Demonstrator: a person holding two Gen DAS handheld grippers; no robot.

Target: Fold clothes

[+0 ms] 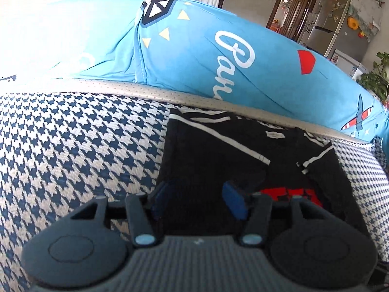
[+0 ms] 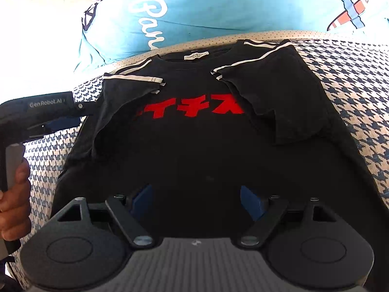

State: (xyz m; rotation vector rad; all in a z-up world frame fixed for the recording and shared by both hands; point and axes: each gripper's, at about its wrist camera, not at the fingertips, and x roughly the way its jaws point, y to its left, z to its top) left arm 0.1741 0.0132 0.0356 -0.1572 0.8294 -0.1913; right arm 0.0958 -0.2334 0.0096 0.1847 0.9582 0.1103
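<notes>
Red lettering shows fully only from the right wrist.

Open houndstooth cushion left of black T-shirt, more bare cushion on its right, blue printed pillow walling off the far edge, left tongs beside the left sleeve.

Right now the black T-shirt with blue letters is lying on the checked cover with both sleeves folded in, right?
Not quite. The letters on the black T-shirt are red, as the right wrist view shows. It does lie on the checked cover with both sleeves folded in.
</notes>
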